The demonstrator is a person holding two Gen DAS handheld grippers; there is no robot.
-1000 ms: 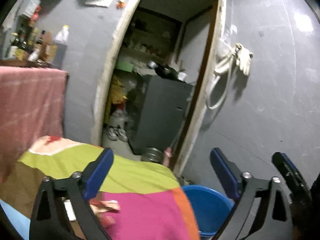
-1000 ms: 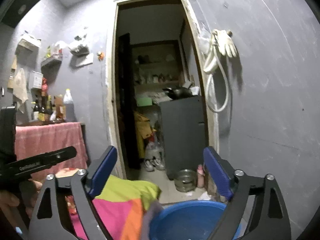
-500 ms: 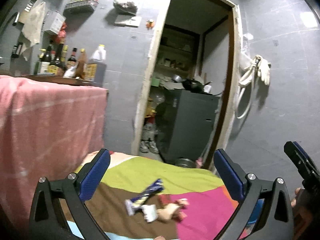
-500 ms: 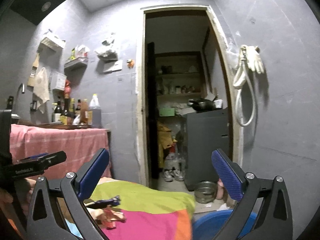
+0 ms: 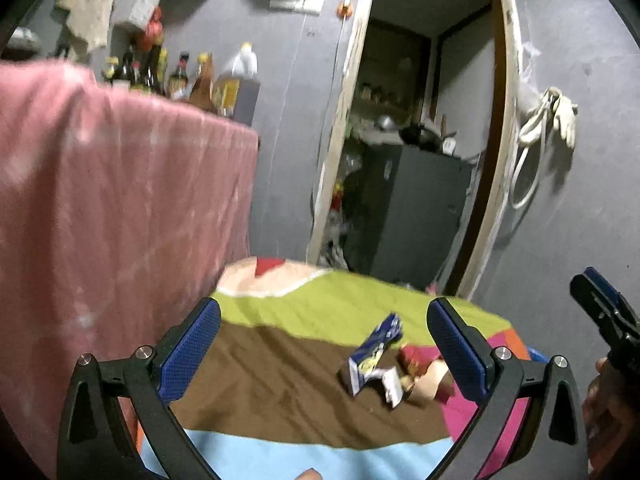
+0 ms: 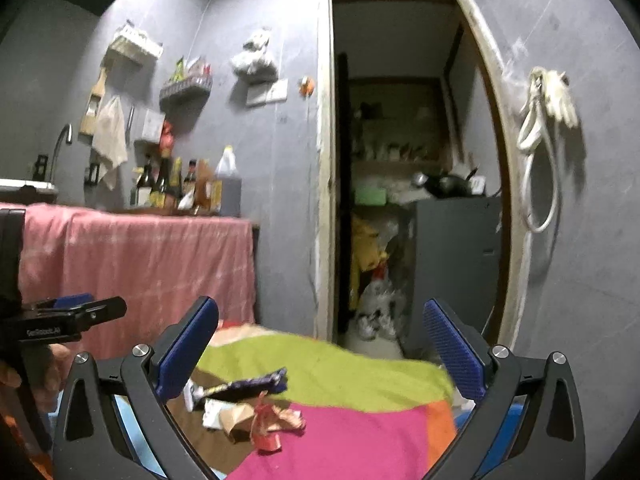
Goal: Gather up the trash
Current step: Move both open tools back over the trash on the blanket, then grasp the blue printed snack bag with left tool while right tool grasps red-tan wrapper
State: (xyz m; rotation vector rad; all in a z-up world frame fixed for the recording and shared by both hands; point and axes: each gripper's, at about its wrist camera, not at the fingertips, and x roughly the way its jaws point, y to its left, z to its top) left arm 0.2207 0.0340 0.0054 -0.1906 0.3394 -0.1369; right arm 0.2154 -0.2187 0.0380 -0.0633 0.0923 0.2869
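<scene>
A small heap of trash lies on a table with a colourful patchwork cloth (image 5: 280,392): a blue snack wrapper (image 5: 374,350), a white scrap (image 5: 391,387), brown paper (image 5: 426,380) and a red wrapper (image 6: 266,426). The blue wrapper also shows in the right wrist view (image 6: 248,385). My left gripper (image 5: 324,344) is open and empty, above the cloth, left of the heap. My right gripper (image 6: 320,350) is open and empty, above and behind the heap. The right gripper shows at the left view's right edge (image 5: 600,304).
A counter draped in pink cloth (image 6: 140,264) with several bottles (image 6: 188,184) stands to the left. An open doorway (image 6: 400,160) with a grey cabinet (image 6: 456,264) lies ahead. A blue bucket (image 6: 504,424) edge shows past the table's right end. A hose and gloves (image 6: 548,100) hang on the wall.
Both cameras have swung left, from the blue bucket and table's right end to over the table. The trash heap has come into view. Both grippers stayed open.
</scene>
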